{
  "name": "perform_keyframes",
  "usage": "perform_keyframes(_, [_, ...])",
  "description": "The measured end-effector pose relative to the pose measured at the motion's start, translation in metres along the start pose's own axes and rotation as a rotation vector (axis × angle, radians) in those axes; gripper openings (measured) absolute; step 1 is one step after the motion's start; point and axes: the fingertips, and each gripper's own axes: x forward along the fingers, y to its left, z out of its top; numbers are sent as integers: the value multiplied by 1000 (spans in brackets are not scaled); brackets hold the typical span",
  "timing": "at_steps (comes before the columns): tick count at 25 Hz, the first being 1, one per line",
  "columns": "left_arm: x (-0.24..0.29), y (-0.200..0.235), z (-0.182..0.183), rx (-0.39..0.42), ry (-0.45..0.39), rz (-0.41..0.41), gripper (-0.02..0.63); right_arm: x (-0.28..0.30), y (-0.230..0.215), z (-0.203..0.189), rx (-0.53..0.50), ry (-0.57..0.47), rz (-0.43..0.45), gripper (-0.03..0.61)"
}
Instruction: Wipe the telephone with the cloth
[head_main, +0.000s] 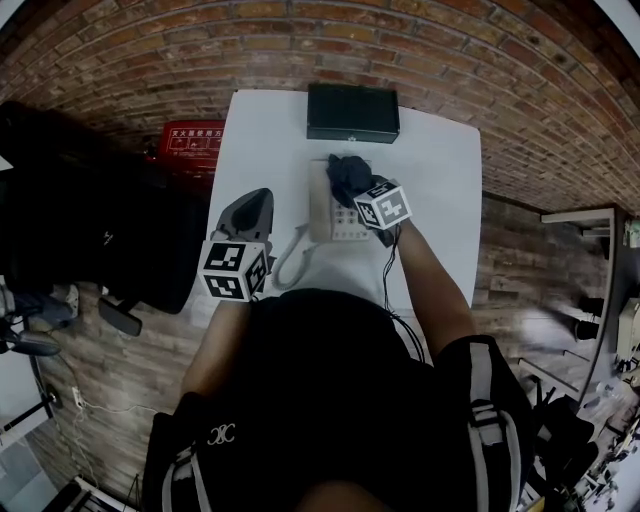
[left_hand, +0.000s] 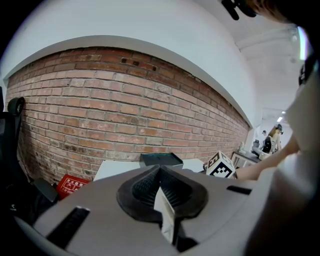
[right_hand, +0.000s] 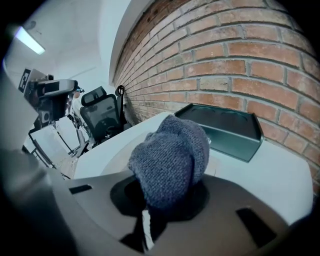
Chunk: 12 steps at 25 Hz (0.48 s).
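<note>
Left claw, near, is squeezed together, holding nothing. Right claw pinches the soft, knitted grey cloth over the pale telephone, midway on the smooth white counter. Flat black box sits far back.

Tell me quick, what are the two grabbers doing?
Left gripper: shut, holding nothing.
Right gripper: shut on the cloth.
</note>
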Motion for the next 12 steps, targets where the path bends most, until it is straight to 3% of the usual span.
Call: perform_keyframes(12, [6, -12, -3, -11, 1, -39, -5, -9, 32, -36, -2, 45, 12, 37])
